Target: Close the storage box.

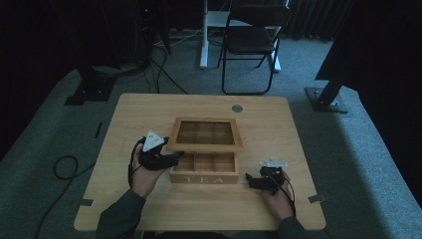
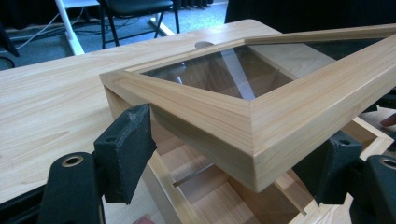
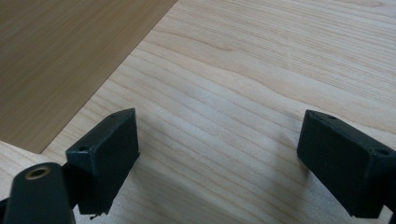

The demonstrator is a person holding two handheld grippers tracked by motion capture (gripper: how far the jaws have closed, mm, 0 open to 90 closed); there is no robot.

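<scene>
overhead view; two close gripper views

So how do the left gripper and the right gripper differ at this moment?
The left gripper reaches the corner of the tea box lid, its jaws on either side of that corner; the right gripper has bare table between its jaws. The left one is raised to lid height; the right one sits low on the table, apart from the box. Both are black, hand-held, jaws open.

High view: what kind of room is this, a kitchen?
Probably not a kitchen: it looks like a workroom or lab. A wooden table stands on grey carpet, with a folding chair behind it and cables trailing over the floor.
</scene>
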